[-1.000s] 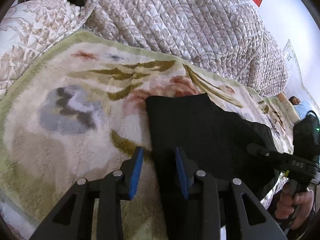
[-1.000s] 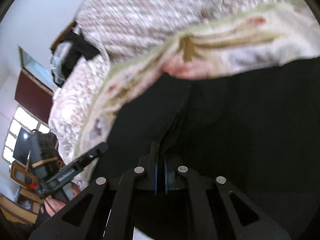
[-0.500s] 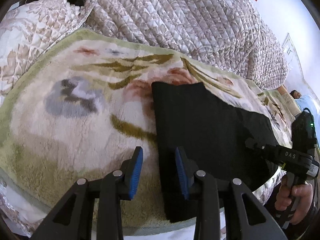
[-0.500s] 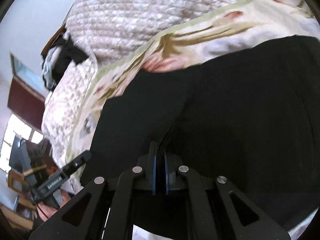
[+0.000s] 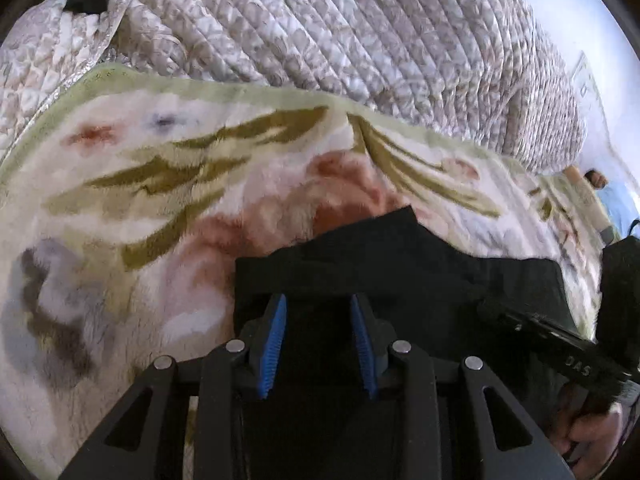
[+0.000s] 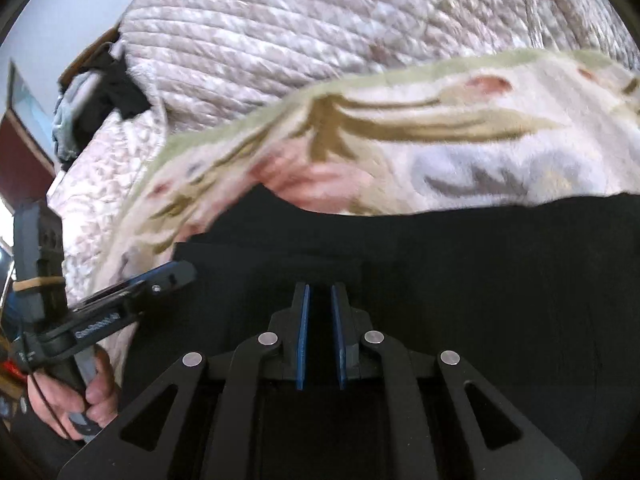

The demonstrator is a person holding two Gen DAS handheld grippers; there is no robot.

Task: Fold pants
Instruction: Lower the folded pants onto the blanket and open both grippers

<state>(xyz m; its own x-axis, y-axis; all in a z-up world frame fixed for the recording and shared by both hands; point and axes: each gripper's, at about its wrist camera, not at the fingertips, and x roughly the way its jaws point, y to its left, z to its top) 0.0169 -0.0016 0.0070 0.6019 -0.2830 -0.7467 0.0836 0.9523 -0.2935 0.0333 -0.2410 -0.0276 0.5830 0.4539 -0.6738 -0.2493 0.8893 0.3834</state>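
Note:
The black pants [image 5: 400, 264] lie folded on a fluffy floral blanket [image 5: 168, 184] on the bed. My left gripper [image 5: 318, 300] is open, its blue pads over the pants' near left part, nothing between them. In the right wrist view the pants [image 6: 480, 264] fill the lower frame. My right gripper [image 6: 319, 292] is slightly open over the black cloth, with a narrow gap between the pads and no cloth pinched. The right gripper also shows in the left wrist view [image 5: 560, 352], and the left gripper in the right wrist view [image 6: 120, 304].
A quilted bedspread [image 5: 340, 28] is heaped behind the blanket. Dark clothes [image 6: 104, 96] lie at the far left on the bed. A person [image 5: 608, 196] lies at the far right. The blanket's near edge drops off by my hands.
My right gripper was shut on the pants and has now opened a little, letting the cloth go. My left gripper, still open, has moved forward over the pants.

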